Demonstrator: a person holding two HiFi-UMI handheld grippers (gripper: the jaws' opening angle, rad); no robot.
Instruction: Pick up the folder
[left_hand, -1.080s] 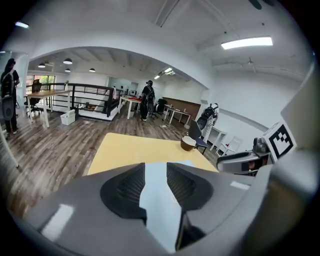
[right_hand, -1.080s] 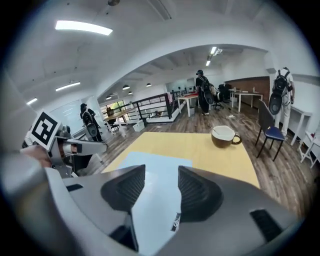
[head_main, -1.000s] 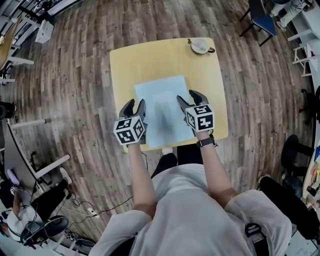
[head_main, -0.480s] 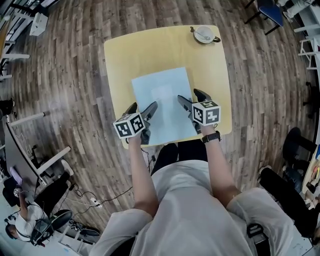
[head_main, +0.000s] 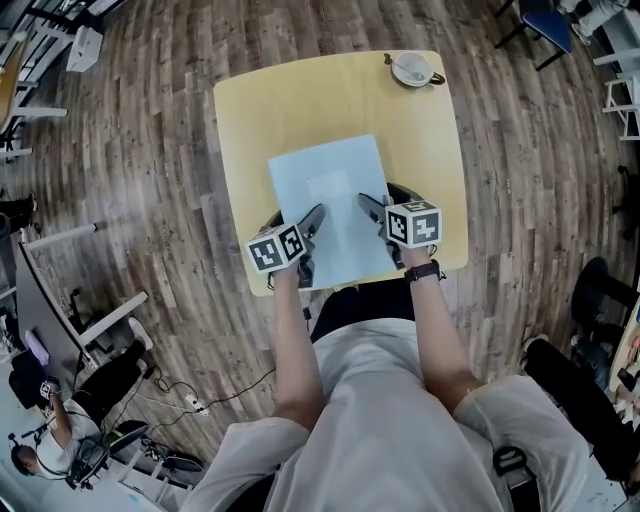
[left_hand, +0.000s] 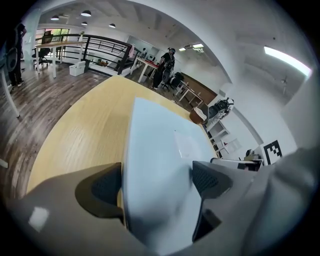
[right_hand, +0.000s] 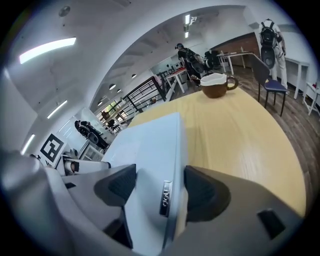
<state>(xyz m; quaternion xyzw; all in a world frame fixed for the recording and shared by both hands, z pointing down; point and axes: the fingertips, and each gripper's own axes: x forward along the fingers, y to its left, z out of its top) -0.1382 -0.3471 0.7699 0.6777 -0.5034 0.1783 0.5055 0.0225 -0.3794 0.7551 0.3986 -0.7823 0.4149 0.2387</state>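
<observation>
A light blue folder (head_main: 330, 190) lies flat on the yellow table (head_main: 300, 100), nearer the front edge. My left gripper (head_main: 297, 215) stands open astride the folder's near left edge. In the left gripper view the folder (left_hand: 160, 150) runs between the wide jaws of that gripper (left_hand: 155, 185), its edge close to the left pad. My right gripper (head_main: 382, 195) is open over the near right edge. In the right gripper view the folder (right_hand: 150, 145) and a small metal tag (right_hand: 165, 198) on its edge sit between the pads of that gripper (right_hand: 160, 187), with no pad pressing.
A cup on a saucer (head_main: 411, 68) stands at the table's far right corner, also the cup (right_hand: 215, 85) in the right gripper view. Wooden floor surrounds the table. A blue chair (head_main: 545, 20) is at the far right, and desks and another person are at the left.
Both grippers came down toward the table and their jaws spread wide. They now straddle the folder's left and right edges instead of hovering above it.
</observation>
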